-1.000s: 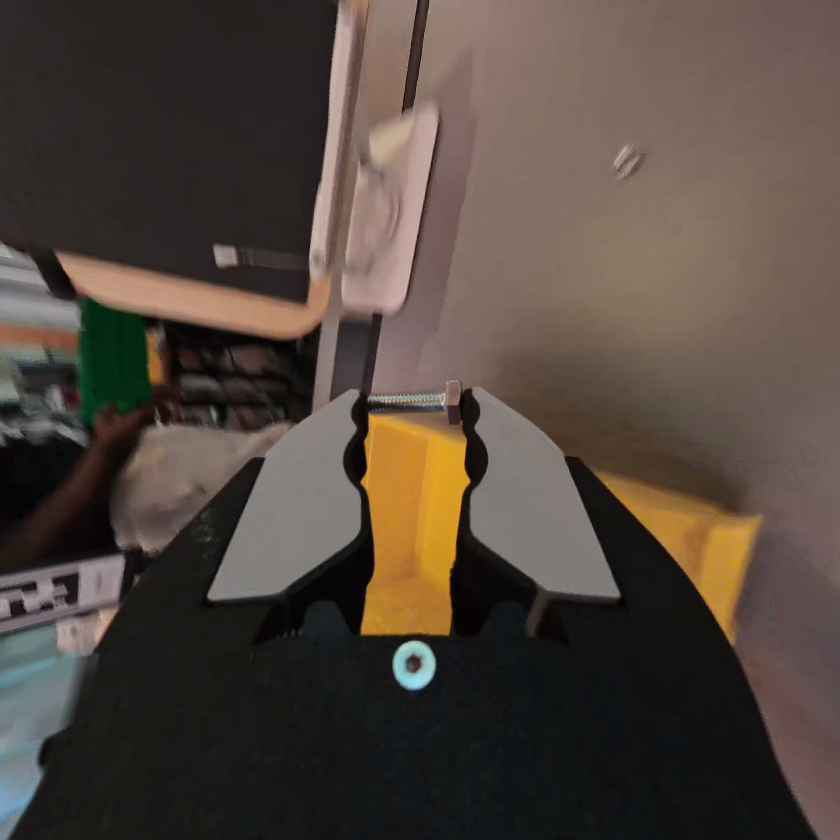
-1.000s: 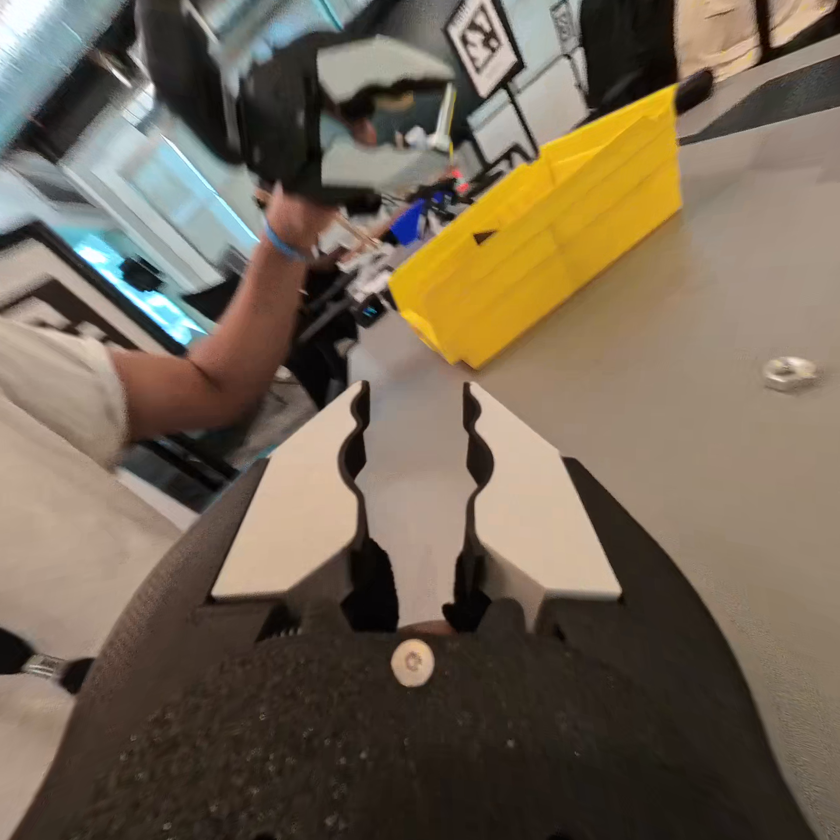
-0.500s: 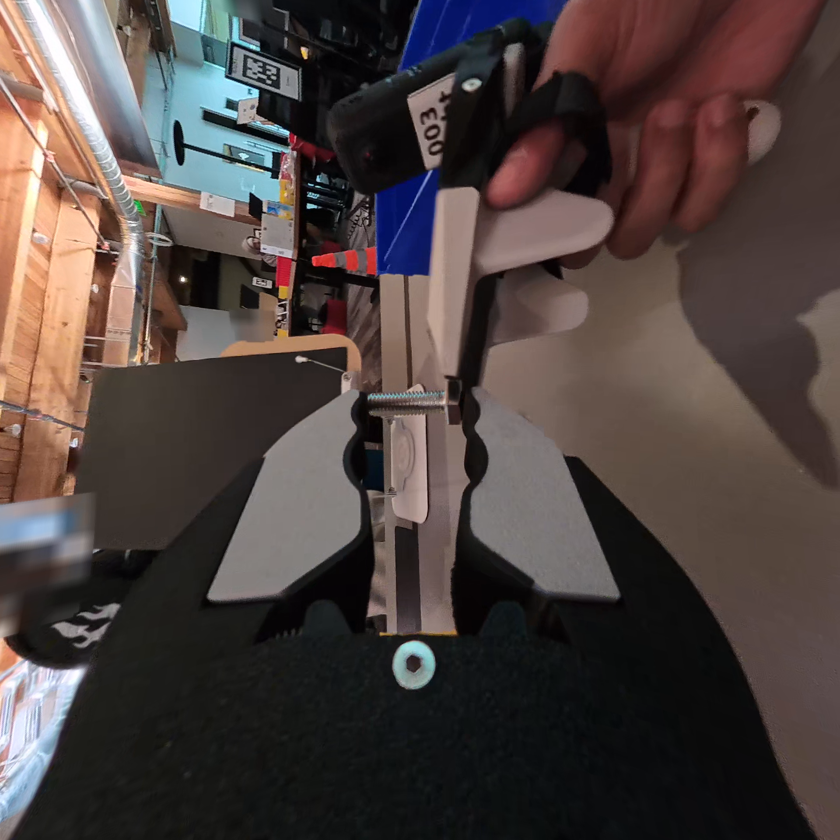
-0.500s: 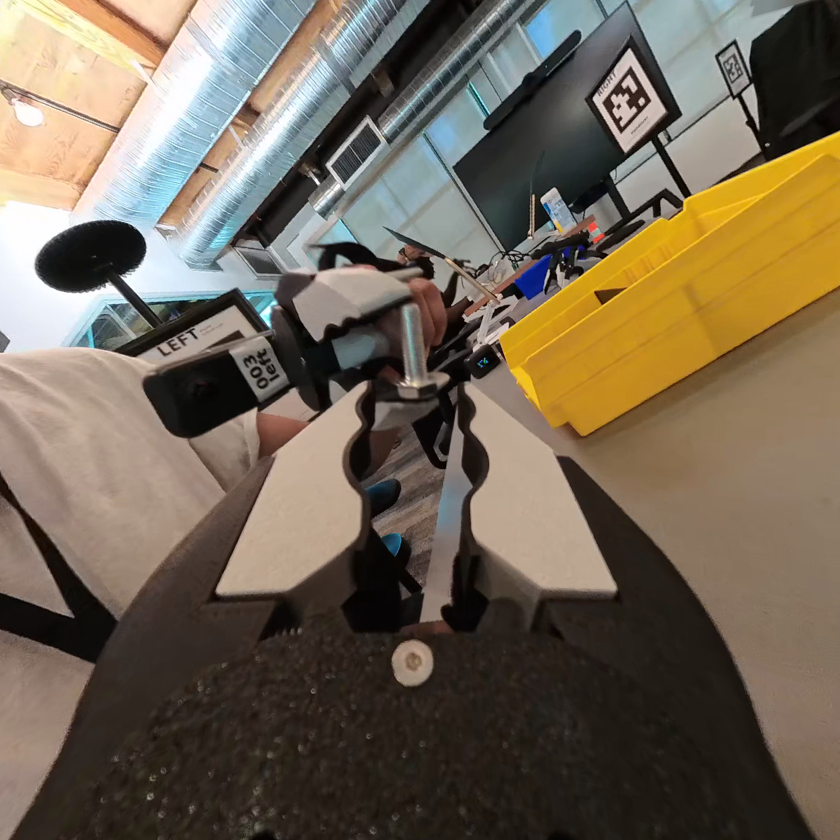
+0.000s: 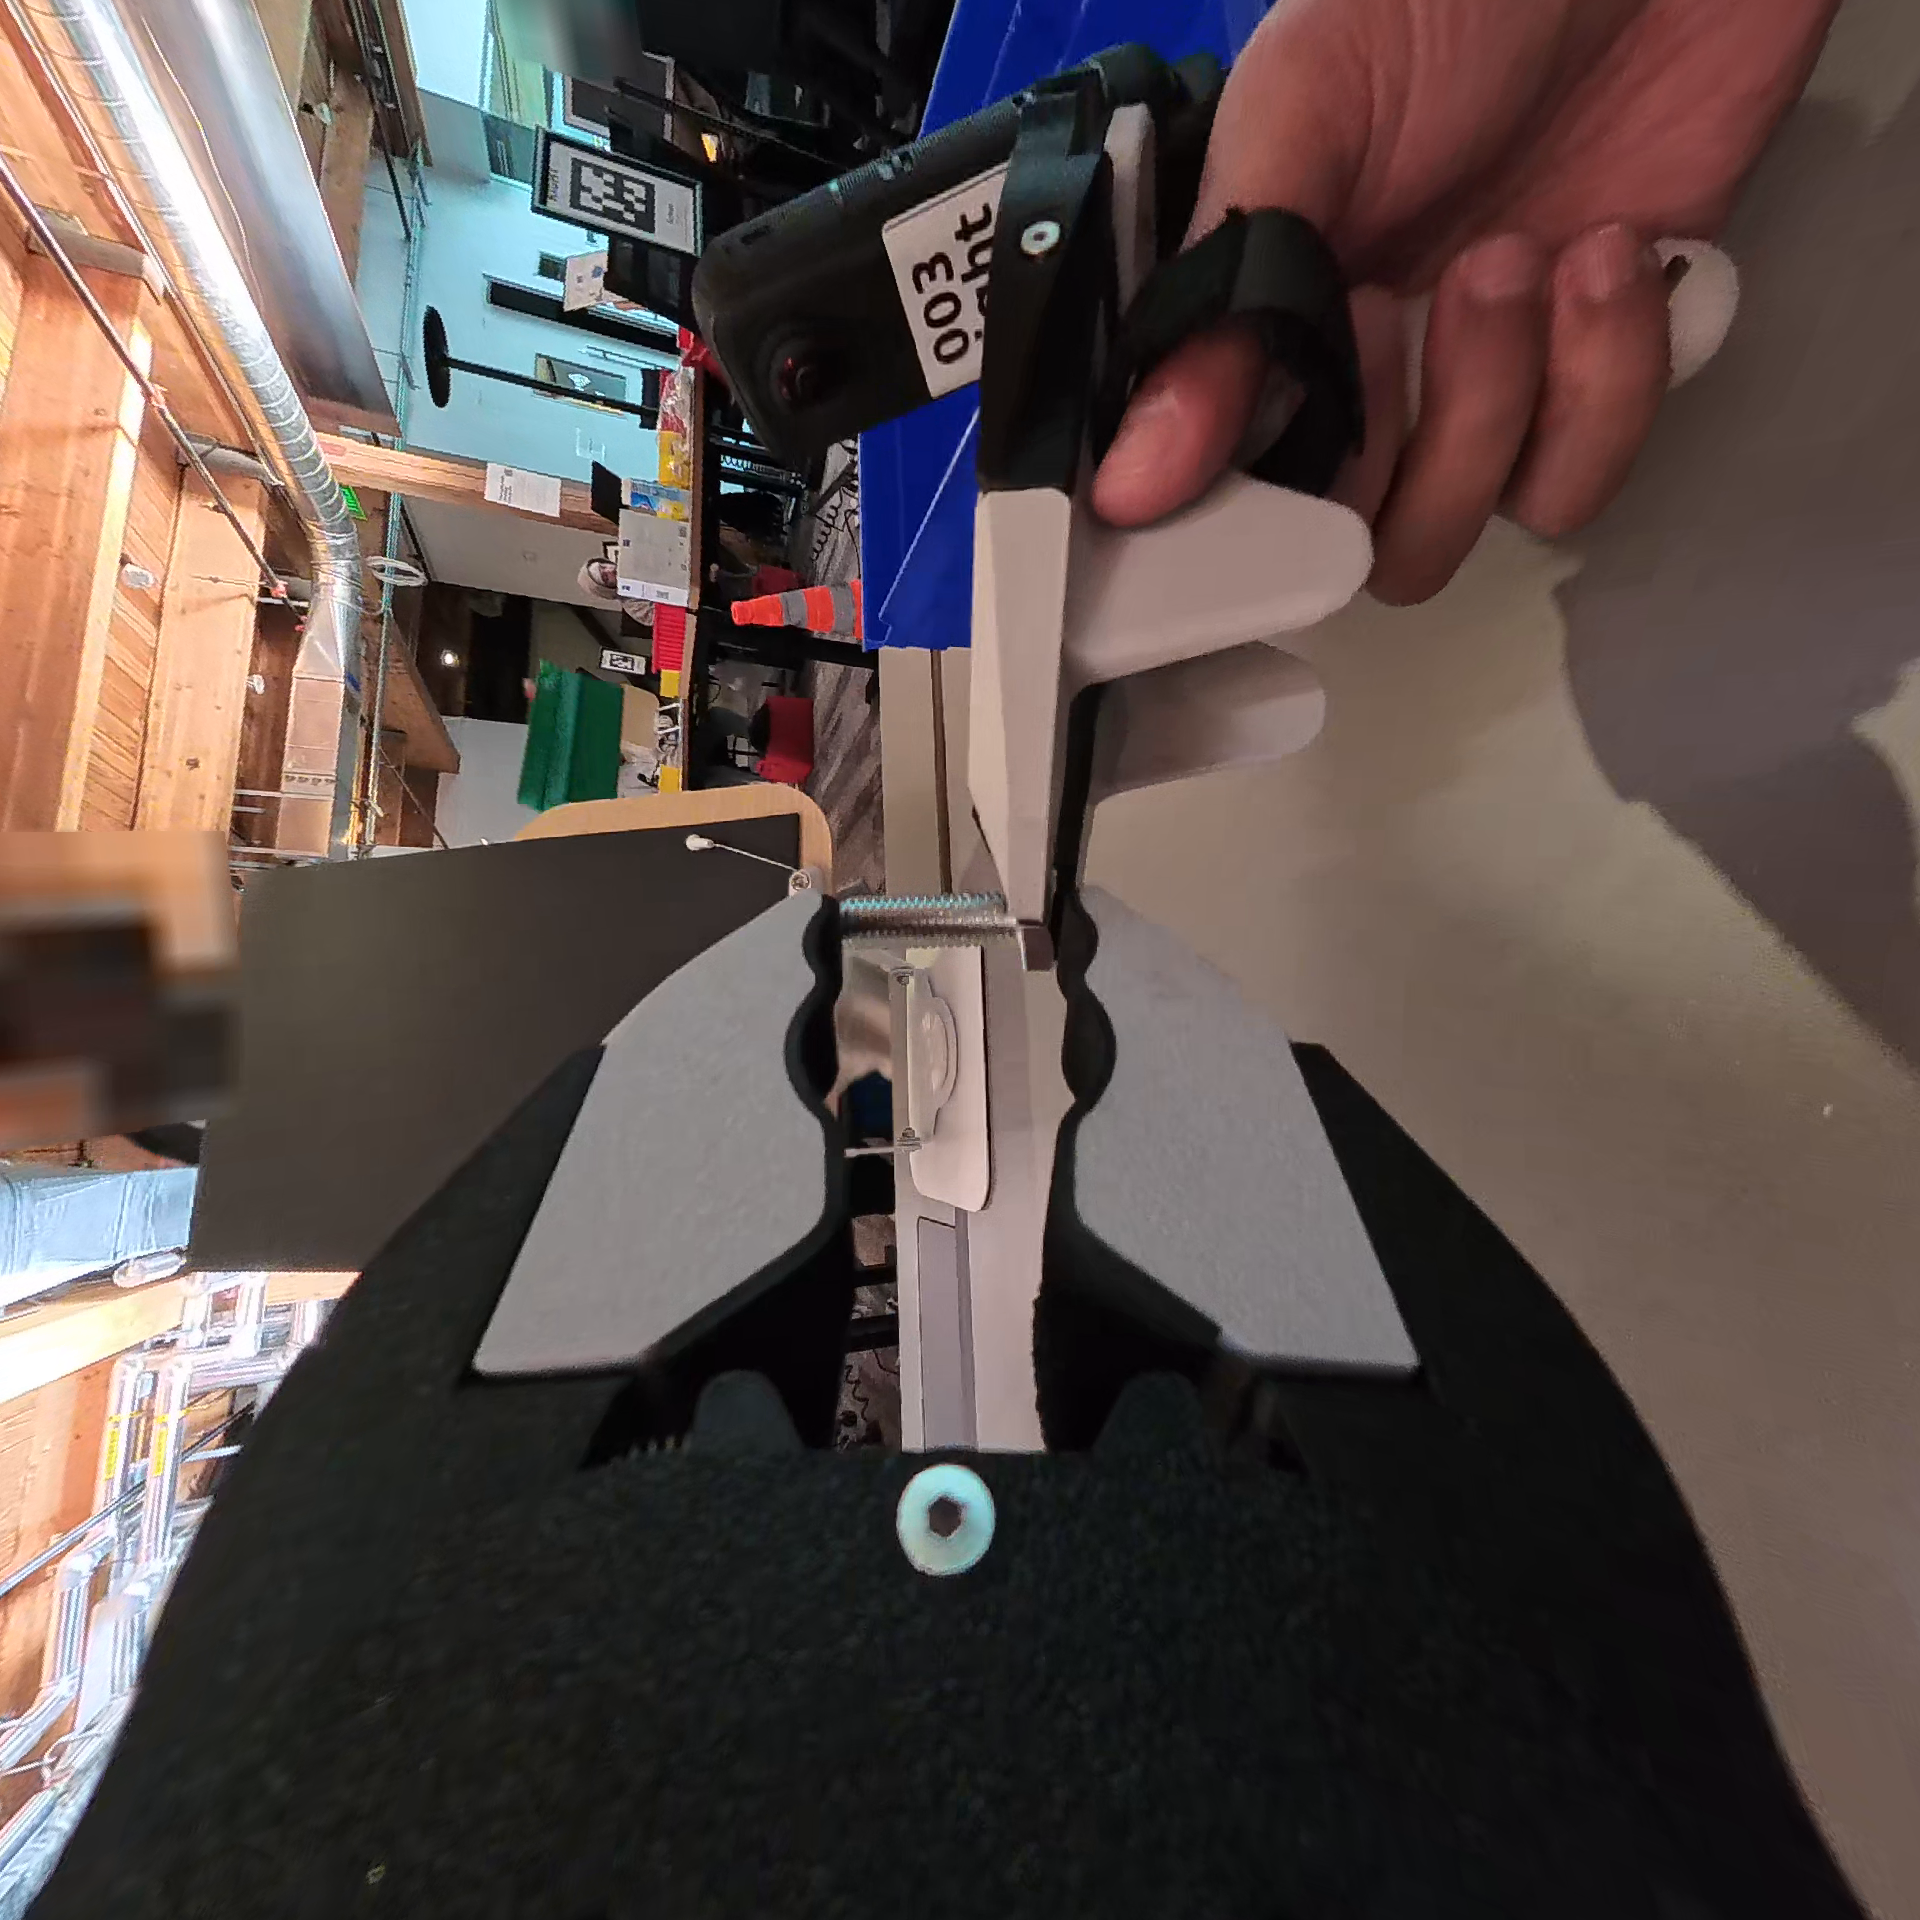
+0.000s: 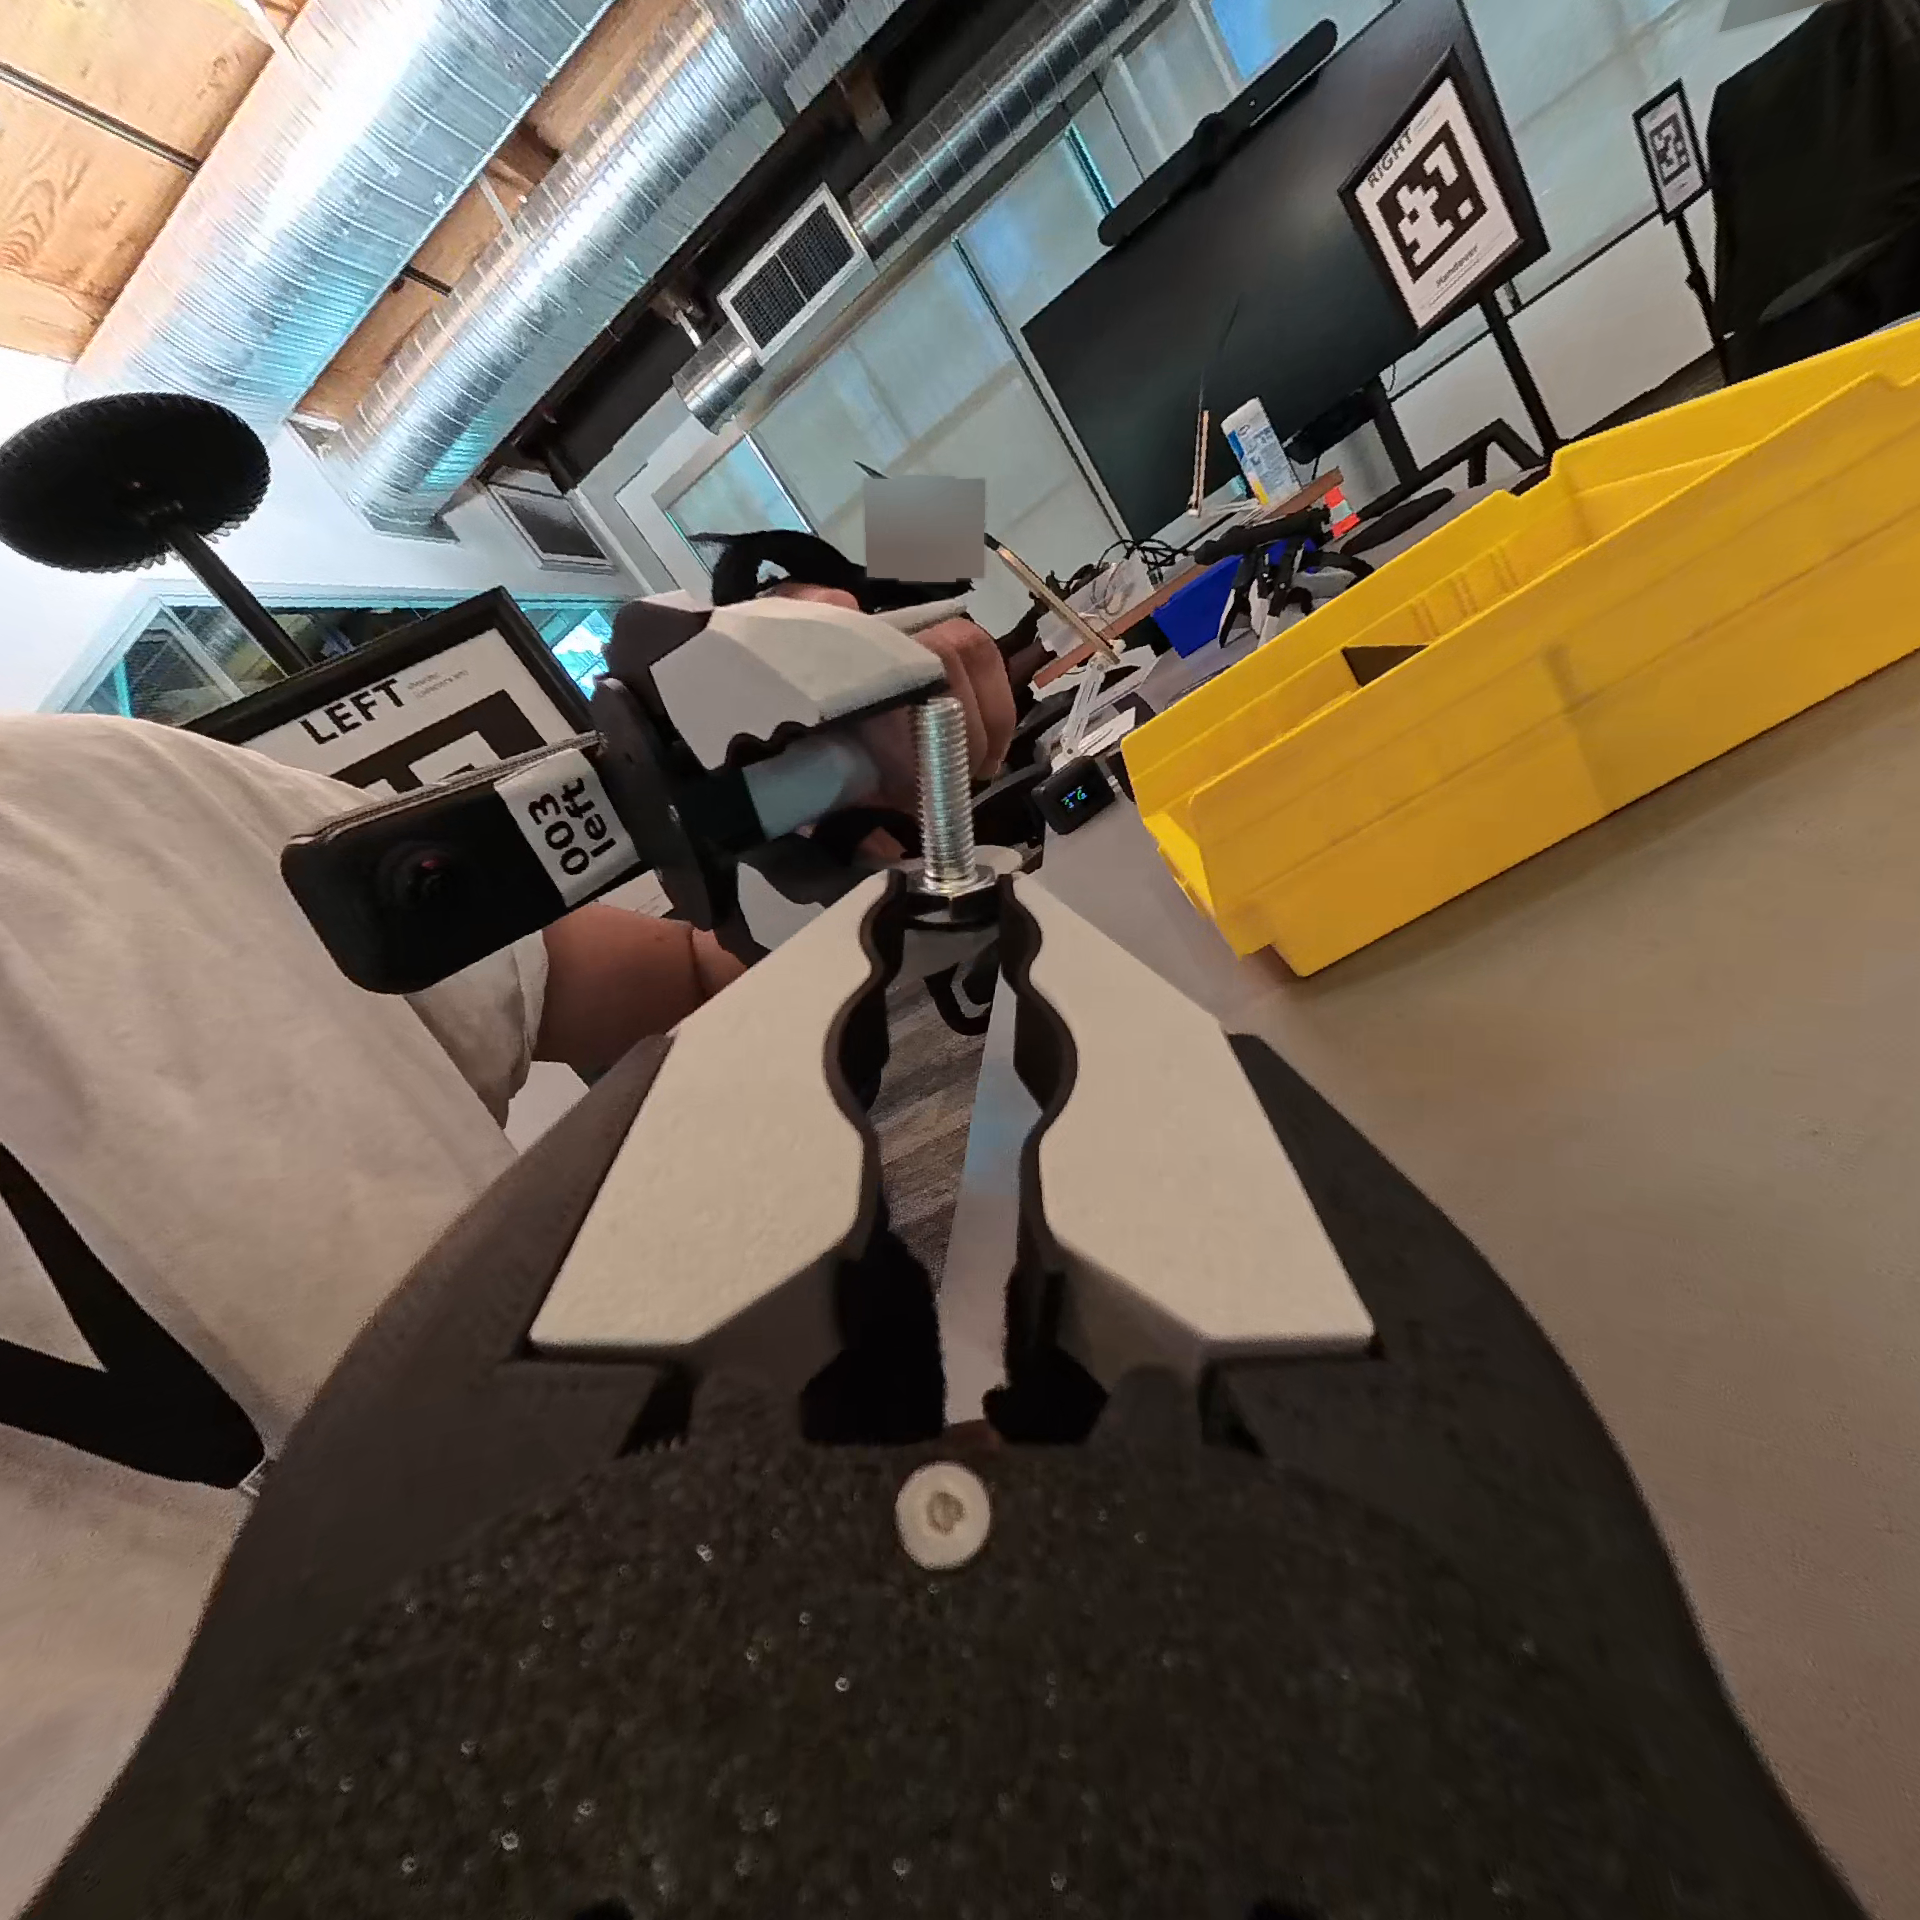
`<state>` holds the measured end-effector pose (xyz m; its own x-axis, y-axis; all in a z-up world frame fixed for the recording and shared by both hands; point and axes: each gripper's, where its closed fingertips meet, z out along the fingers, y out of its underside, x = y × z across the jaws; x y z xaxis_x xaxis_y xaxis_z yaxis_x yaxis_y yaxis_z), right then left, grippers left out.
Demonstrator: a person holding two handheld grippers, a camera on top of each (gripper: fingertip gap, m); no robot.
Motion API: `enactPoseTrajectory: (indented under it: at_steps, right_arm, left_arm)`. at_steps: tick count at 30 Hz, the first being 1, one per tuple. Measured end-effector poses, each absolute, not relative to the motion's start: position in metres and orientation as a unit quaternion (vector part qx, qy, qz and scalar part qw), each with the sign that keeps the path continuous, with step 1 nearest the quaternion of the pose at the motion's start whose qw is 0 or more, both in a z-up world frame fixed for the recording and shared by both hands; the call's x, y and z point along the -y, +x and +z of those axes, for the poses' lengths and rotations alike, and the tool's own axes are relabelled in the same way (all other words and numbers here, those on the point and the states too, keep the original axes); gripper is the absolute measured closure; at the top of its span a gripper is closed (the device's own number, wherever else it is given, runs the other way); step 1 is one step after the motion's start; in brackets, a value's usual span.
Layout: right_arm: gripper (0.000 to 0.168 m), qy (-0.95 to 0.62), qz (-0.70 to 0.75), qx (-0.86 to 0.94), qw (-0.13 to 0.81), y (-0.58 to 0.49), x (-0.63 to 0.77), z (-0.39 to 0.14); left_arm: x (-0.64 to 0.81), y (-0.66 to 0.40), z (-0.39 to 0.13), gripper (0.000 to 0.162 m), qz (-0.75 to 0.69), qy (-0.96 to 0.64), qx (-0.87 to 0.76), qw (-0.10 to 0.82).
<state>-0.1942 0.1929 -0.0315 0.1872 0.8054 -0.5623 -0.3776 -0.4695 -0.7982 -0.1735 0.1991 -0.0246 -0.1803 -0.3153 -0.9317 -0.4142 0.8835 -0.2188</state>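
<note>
Above grey table, bolt clamped across left tool.

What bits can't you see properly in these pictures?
- Left wrist view: the head of the bolt is partly hidden behind the fingers of the right gripper.
- Right wrist view: its fingertips cover the bolt head, so I cannot tell whether they squeeze it or just surround it.
- Right wrist view: the inside of the yellow bin is hidden by its wall.
- Left wrist view: the hand is cut off by the top edge.

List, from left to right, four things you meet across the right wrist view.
Black round stand → black camera → bolt → yellow bin
</note>
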Motion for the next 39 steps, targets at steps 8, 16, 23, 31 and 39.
enactPoseTrajectory:
  at_steps: [8, 16, 23, 31, 39]
  right_arm:
    - [0.151, -0.651, 0.550, 0.148, 0.502, -0.164, -0.210, -0.056]
    - [0.151, -0.755, 0.306, 0.146, 0.562, -0.110, -0.227, -0.094]
    - [0.151, -0.762, 0.289, 0.162, 0.556, -0.115, -0.222, -0.102]
    - [0.151, -0.765, 0.287, 0.156, 0.554, -0.107, -0.220, -0.105]
    - [0.151, -0.767, 0.293, 0.167, 0.546, -0.112, -0.219, -0.108]
  left_arm:
    - [-0.210, -0.182, -0.043, 0.124, -0.062, -0.389, -0.751, 0.531]
    - [-0.277, -0.170, -0.122, 0.112, -0.205, -0.672, -0.676, 0.222]
    - [-0.327, -0.125, -0.170, 0.118, -0.123, -0.655, -0.728, 0.160]
    - [-0.327, -0.114, -0.187, 0.116, -0.118, -0.650, -0.738, 0.138]
    - [-0.330, -0.112, -0.194, 0.130, -0.119, -0.597, -0.785, 0.118]
